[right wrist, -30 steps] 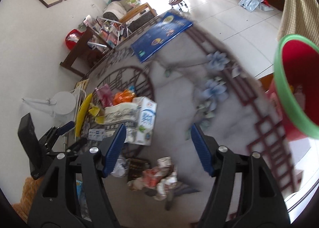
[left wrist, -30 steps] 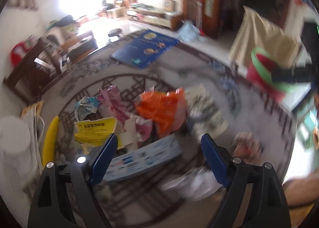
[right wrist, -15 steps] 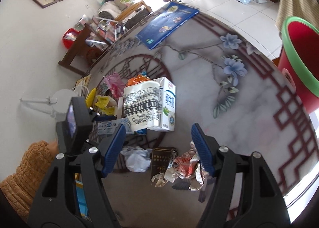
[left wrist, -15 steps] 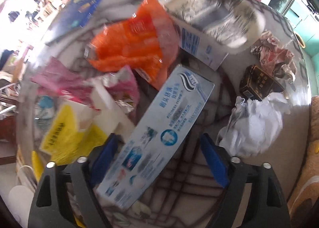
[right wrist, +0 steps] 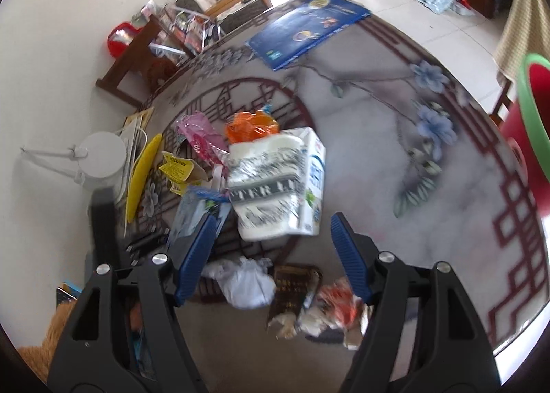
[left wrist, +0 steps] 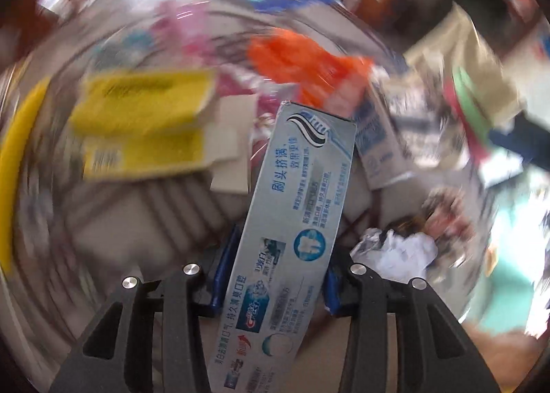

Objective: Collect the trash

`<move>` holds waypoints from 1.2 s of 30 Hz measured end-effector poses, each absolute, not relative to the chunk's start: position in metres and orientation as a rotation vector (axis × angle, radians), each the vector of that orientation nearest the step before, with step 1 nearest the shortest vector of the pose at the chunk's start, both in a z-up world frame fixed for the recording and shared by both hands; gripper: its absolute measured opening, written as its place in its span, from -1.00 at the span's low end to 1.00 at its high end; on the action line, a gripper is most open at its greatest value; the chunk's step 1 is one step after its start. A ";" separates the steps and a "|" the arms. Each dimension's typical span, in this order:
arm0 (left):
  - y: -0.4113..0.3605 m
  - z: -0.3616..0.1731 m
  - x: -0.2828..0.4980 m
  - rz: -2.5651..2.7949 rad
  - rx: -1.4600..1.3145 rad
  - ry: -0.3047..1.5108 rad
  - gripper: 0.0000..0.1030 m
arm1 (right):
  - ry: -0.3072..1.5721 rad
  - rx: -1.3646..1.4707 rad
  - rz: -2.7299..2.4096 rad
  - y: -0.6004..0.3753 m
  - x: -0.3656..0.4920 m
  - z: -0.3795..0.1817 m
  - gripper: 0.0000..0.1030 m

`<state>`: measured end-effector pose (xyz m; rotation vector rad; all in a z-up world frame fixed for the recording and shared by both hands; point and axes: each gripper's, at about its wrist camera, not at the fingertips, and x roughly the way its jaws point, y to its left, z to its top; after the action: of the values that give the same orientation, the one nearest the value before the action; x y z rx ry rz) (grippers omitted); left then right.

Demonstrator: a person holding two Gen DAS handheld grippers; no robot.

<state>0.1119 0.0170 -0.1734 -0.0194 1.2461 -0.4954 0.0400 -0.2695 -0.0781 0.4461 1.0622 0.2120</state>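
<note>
Since a second ago, your left gripper (left wrist: 273,272) has dropped over the toothpaste box (left wrist: 295,221).
Its jaws have just been closing and now pinch the box; your right gripper (right wrist: 273,255) hangs half open, holding nothing, above the surface (right wrist: 429,221).

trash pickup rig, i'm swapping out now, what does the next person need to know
Left gripper: its jaws have just been closing around the toothpaste box, pads at both edges; a firm grip isn't confirmed.
Right gripper: open, holding nothing, above the paper cup leaning on the milk carton.
Red bin sits at the table's right edge.
Done: nothing visibly binned.
Left: orange bag, yellow paper, white tissue, dark box, crumpled wrappers.
</note>
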 end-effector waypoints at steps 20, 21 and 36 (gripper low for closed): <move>0.034 -0.159 0.086 -0.378 -0.305 1.201 -0.23 | 1.096 0.384 0.272 -0.237 0.076 -0.094 0.09; 0.033 -0.156 0.086 -0.374 -0.299 1.192 -0.22 | 1.083 0.386 0.277 -0.238 0.073 -0.090 0.09; 0.026 -0.120 0.075 -0.316 -0.248 1.081 -0.22 | 0.961 0.411 0.281 -0.263 0.030 -0.044 0.09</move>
<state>0.0748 0.0261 -0.1204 -0.2479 1.0813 -0.3158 0.0304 -0.2625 -0.0439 0.4105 0.9609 0.2815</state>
